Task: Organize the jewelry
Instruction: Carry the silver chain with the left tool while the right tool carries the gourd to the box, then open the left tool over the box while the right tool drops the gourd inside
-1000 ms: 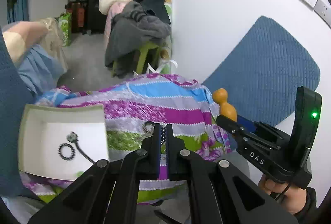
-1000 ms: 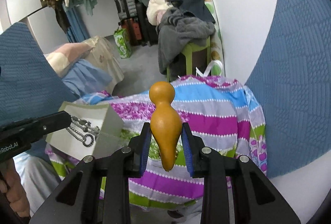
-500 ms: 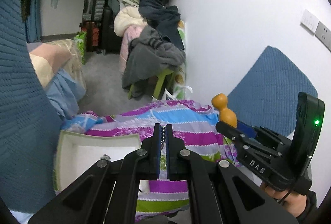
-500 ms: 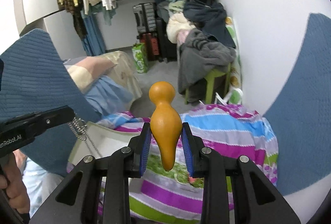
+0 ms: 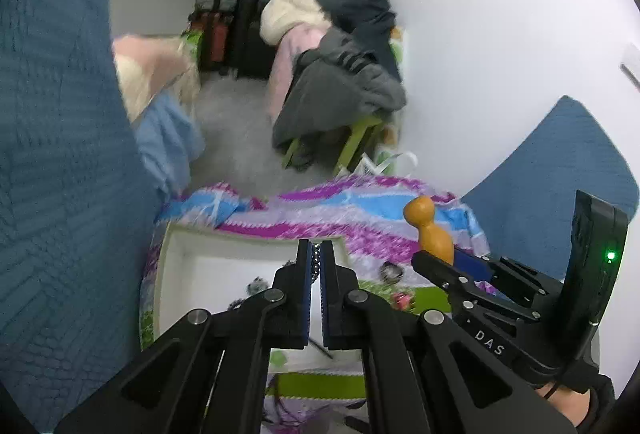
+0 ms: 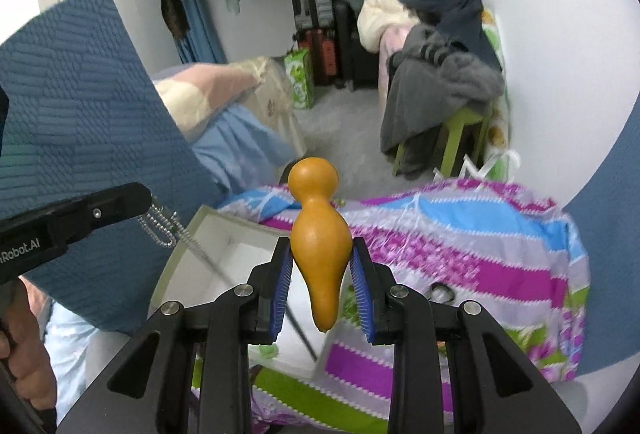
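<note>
My left gripper (image 5: 316, 254) is shut on a silver bead chain (image 5: 316, 262), just above a white open box (image 5: 176, 266). In the right wrist view that chain (image 6: 160, 228) hangs in loops from the left gripper (image 6: 138, 199) over the box (image 6: 224, 246). My right gripper (image 6: 320, 250) is shut on an orange gourd-shaped pendant (image 6: 314, 177), held upright between the blue pads. From the left wrist view the gourd (image 5: 432, 234) sticks up out of the right gripper (image 5: 424, 260). Small pieces of jewelry (image 5: 256, 284) lie in the box.
The box sits on a striped purple, blue and green cloth (image 6: 460, 242). On it lie a ring (image 6: 442, 292) and a small pink piece (image 5: 400, 300). Blue quilted cushions (image 5: 52, 153) flank both sides. Behind are a green stool under piled clothes (image 6: 436, 81) and a white wall.
Both grippers have moved sideways together, still holding the chain and the gourd. The white box has shifted from the left of the left wrist view to beneath the left fingers.
</note>
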`<state>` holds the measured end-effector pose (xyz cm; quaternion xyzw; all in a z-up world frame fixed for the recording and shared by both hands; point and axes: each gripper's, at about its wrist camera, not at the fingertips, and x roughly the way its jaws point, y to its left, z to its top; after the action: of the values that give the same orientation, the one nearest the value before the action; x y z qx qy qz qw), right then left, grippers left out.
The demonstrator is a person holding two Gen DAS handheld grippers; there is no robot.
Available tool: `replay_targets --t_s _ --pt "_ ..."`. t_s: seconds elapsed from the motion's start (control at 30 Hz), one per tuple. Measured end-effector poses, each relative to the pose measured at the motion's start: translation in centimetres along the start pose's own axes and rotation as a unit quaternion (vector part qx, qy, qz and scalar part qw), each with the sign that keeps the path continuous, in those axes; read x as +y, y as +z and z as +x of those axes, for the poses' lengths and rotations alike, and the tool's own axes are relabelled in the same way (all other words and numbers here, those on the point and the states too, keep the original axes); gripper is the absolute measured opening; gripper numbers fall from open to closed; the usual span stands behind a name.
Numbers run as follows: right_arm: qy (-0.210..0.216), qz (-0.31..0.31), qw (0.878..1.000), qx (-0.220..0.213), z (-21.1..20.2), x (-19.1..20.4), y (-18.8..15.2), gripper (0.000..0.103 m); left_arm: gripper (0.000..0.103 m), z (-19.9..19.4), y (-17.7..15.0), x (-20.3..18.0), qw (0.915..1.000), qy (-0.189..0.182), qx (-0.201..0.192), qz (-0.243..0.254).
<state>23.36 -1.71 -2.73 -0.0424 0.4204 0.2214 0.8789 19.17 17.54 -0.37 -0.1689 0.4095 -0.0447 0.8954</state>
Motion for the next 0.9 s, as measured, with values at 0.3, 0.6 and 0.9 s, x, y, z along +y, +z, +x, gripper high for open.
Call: replay_targets --t_s 0.3,0.6,0.9 --pt "-0.004 0.003 0.998 0.063 6.8 1.5 -2.9 0.026 0.002 5.2 -2.8 4.9 0.998 0.01 0.056 -0.029" --pt "-0.005 -0.002 0.994 0.114 11.1 2.3 -5.2 0.026 0.002 8.9 -4.9 7.2 0.9949 0.021 0.094 -0.032" --pt "0.001 -0.013 0.99 0.139 12.6 3.0 -5.9 0.027 0.004 9.3 -5.7 7.9 0.995 0.008 0.094 -0.033"
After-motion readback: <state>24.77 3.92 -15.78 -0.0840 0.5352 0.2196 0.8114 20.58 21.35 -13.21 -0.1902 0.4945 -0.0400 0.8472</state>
